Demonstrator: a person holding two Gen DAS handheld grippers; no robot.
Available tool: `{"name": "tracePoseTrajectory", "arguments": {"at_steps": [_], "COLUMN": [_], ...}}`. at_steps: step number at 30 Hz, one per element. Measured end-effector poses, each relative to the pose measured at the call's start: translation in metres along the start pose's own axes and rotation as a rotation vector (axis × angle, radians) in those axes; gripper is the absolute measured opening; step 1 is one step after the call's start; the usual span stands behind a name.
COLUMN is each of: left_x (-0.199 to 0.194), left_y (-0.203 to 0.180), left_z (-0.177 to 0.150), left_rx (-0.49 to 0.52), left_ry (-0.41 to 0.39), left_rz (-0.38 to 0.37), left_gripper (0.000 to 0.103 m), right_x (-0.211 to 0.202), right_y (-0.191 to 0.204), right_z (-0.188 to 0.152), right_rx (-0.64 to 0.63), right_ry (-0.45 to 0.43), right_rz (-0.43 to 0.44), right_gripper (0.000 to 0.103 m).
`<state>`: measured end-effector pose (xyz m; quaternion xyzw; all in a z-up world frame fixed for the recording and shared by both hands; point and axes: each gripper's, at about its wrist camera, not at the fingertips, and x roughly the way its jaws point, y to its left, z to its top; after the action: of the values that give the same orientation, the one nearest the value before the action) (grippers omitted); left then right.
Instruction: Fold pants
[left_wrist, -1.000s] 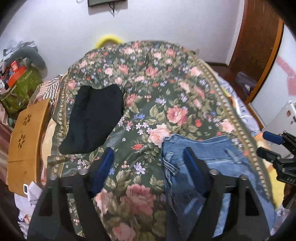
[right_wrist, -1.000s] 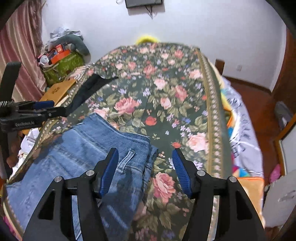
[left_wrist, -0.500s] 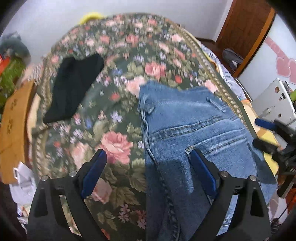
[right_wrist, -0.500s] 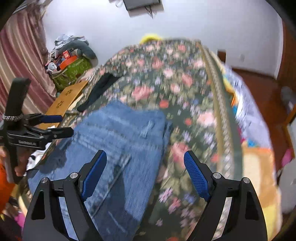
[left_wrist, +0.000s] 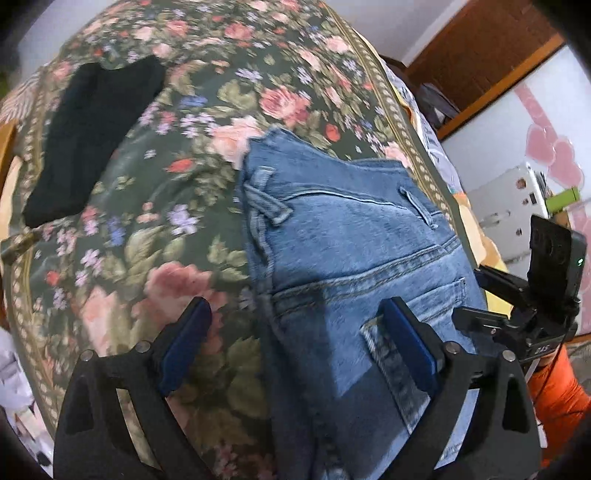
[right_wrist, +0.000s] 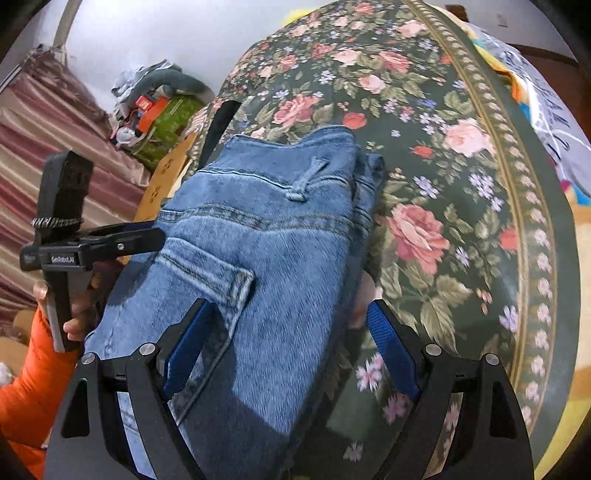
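Note:
Blue jeans (left_wrist: 351, 258) lie on a floral bedspread (left_wrist: 155, 229), waistband away from me, back pocket up. They also show in the right wrist view (right_wrist: 258, 240). My left gripper (left_wrist: 295, 332) is open and empty, just above the jeans' left edge, one finger over the bedspread, one over the denim. My right gripper (right_wrist: 288, 339) is open and empty above the jeans' right edge, its left finger over the pocket. The right gripper shows in the left wrist view (left_wrist: 517, 306); the left gripper shows in the right wrist view (right_wrist: 110, 240).
A black garment (left_wrist: 88, 140) lies on the bed at far left. A wooden lap table (right_wrist: 162, 181) and a pile of clutter (right_wrist: 155, 107) stand beside the bed. A wooden door (left_wrist: 480, 48) is at the far right.
Both grippers have moved down and closer to the jeans, which now fill more of each view. Both stay open and empty.

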<state>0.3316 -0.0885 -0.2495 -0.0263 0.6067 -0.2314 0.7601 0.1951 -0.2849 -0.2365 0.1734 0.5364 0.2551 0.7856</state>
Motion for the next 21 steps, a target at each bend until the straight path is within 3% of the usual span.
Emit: {"name": "tracePoseTrajectory", "arguments": {"at_steps": [4, 7, 11, 17, 21], "left_x": [0.008, 0.007, 0.005, -0.014, -0.046], "left_y": [-0.002, -0.004, -0.006, -0.013, -0.012], "left_z": [0.006, 0.006, 0.004, 0.000, -0.005], "left_rx": [-0.002, -0.002, -0.018, -0.001, 0.021], "left_ry": [0.013, 0.023, 0.010, -0.058, -0.151], "left_rz": [-0.037, -0.105, -0.100, -0.057, -0.048], "left_gripper": [0.093, 0.068, 0.063, 0.041, 0.036], "right_x": [0.003, 0.004, 0.000, -0.013, -0.023], "right_y": [0.001, -0.002, 0.001, 0.017, 0.037], "right_z": [0.005, 0.007, 0.007, 0.014, 0.021], "right_rx": [-0.003, 0.011, 0.001, -0.061, -0.109], "right_ry": [0.014, 0.022, 0.014, -0.032, -0.084], "right_rz": [0.027, 0.050, 0.044, -0.006, -0.021], "right_gripper": [0.063, 0.056, 0.046, 0.027, 0.024]}}
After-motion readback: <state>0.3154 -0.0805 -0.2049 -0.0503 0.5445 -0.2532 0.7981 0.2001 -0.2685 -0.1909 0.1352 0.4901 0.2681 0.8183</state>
